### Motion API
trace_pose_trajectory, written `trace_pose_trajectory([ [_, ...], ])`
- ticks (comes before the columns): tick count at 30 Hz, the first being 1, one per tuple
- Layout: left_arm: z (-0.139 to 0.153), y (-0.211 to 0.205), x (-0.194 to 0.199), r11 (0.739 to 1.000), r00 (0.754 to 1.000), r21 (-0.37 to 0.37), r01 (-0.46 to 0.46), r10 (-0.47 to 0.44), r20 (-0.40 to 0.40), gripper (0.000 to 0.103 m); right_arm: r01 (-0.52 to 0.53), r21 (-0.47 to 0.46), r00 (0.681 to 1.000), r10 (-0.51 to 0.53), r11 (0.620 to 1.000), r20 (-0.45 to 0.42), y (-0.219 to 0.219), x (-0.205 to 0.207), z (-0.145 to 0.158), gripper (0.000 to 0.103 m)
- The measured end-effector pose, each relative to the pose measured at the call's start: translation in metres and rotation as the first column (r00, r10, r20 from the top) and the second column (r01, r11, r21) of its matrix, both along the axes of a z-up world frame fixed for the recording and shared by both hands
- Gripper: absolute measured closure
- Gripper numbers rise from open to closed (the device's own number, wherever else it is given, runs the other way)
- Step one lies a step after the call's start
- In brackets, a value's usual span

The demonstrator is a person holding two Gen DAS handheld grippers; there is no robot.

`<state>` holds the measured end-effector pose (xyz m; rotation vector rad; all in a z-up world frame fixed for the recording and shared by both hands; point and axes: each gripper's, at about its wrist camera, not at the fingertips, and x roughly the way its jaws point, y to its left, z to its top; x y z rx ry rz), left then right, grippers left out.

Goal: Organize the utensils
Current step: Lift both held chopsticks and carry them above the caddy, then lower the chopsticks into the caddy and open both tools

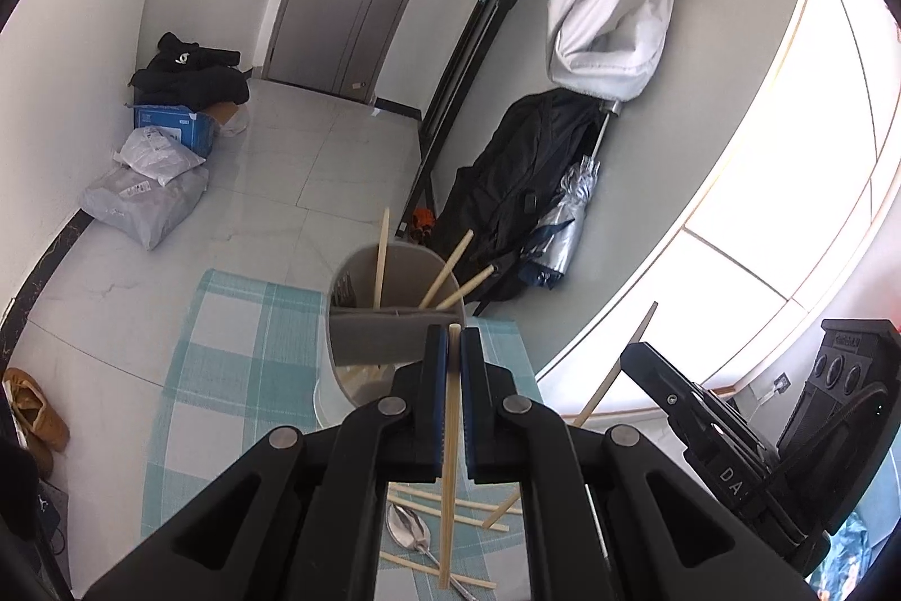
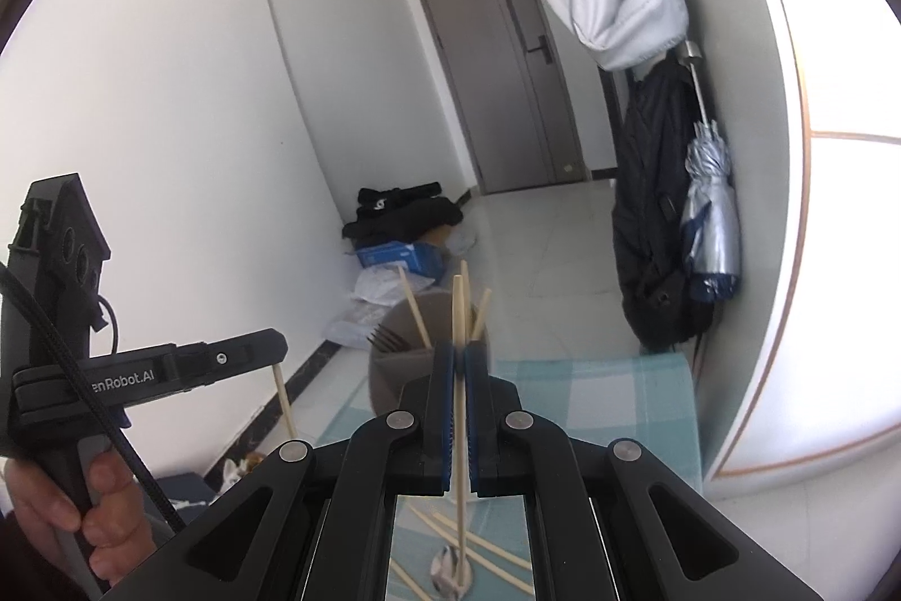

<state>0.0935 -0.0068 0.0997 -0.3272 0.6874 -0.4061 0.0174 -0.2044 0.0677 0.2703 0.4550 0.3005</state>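
A grey utensil holder [image 1: 388,319] stands on a teal checked mat [image 1: 225,347], with three chopsticks [image 1: 445,271] leaning in its far compartment. In the right wrist view the holder [image 2: 394,370] also shows fork tines [image 2: 386,339]. My left gripper [image 1: 454,339] is shut on a wooden chopstick [image 1: 450,460], held just before the holder's rim. My right gripper [image 2: 460,353] is shut on another chopstick [image 2: 459,404], close to the holder. The right gripper shows in the left wrist view [image 1: 704,409], its chopstick [image 1: 614,370] sticking out.
Loose chopsticks [image 1: 445,502] and a metal spoon [image 1: 408,528] lie on the mat below the grippers. The spoon also shows in the right wrist view [image 2: 445,567]. Bags and a box [image 1: 163,139] sit on the floor by the far wall. A black bag [image 1: 523,173] and an umbrella [image 2: 709,218] hang at right.
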Motion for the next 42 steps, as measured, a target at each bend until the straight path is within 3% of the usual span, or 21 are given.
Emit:
trace_pose_trajectory([
  [14, 0.060, 0.020, 0.054, 0.998, 0.997, -0.063, -0.025, 0.029, 0.072, 0.102, -0.013, -0.008, 0.996, 0.014, 1.000, 0.088, 0.009, 0.059, 0.060, 0.100],
  [21, 0.065, 0.034, 0.081, 0.993, 0.994, -0.103, -0.060, 0.069, 0.083, 0.102, -0.025, -0.009, 0.991, 0.026, 1.000, 0.130, 0.015, 0.098, 0.084, 0.100],
  [30, 0.053, 0.054, 0.106, 0.983, 0.983, -0.119, -0.138, 0.151, 0.104, 0.102, -0.042, -0.055, 0.990, 0.049, 0.998, 0.135, 0.031, 0.138, 0.082, 0.100],
  [34, 0.041, 0.054, 0.110, 0.982, 0.975, -0.083, -0.169, 0.179, 0.129, 0.102, -0.056, -0.079, 0.989, 0.066, 0.995, 0.133, 0.039, 0.152, 0.073, 0.100],
  [42, 0.017, 0.049, 0.112, 0.985, 0.977, -0.106, -0.139, 0.153, 0.145, 0.102, -0.065, -0.079, 0.993, 0.073, 0.995, 0.098, 0.049, 0.166, 0.049, 0.100],
])
